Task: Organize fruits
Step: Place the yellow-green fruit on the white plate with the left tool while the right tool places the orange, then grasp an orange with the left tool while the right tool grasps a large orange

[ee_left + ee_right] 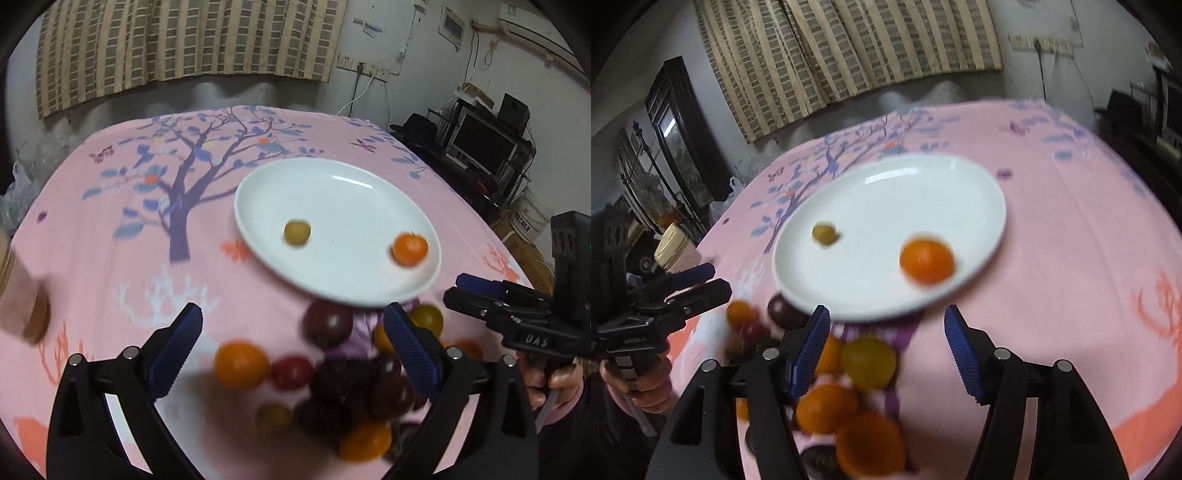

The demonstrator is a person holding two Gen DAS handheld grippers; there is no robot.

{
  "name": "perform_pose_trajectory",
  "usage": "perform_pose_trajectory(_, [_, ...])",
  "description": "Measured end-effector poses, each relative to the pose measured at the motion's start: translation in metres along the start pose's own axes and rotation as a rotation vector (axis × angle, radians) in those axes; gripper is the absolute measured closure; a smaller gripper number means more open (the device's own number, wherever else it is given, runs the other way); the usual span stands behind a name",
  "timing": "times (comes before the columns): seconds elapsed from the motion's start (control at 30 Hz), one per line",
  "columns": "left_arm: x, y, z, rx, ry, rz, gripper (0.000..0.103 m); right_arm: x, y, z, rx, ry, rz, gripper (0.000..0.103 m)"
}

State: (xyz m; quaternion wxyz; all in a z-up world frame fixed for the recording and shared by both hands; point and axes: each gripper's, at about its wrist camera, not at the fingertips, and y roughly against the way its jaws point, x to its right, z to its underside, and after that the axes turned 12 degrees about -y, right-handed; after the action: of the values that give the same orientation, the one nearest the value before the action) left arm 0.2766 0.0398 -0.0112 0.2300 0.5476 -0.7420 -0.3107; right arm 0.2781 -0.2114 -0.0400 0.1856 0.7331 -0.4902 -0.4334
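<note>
Your left gripper [291, 328] points down toward the white plate [354, 258], jaws spread wide with nothing between the pads. Your right gripper [886, 332] angles down at the same plate's near rim, jaws partly spread and gripping nothing. A hand [554, 380] grips its handle.

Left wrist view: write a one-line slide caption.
Open left gripper hovers over mixed tomatoes beside a white plate holding two.

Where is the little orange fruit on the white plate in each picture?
Left wrist view: the orange fruit lies at the plate's right edge, right of centre.
Right wrist view: the orange fruit lies on the plate's lower right part, near the middle.
Shared landmark: the small yellow-green fruit to its left on the white plate.
</note>
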Motion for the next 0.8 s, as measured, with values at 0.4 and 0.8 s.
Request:
perform_pose_trajectory(0.4, [-0.003,0.022,0.061,-0.024,0.028,-0.037,0.006,0.017,0.016,0.054,-0.07,-0.086,-0.078,0.038])
perform_pose_trajectory(0.8, [0.002,0.025,0.062,-0.032,0.013,0.008,0.006,0.021,0.012,0.057,-0.087,-0.104,-0.074,0.062])
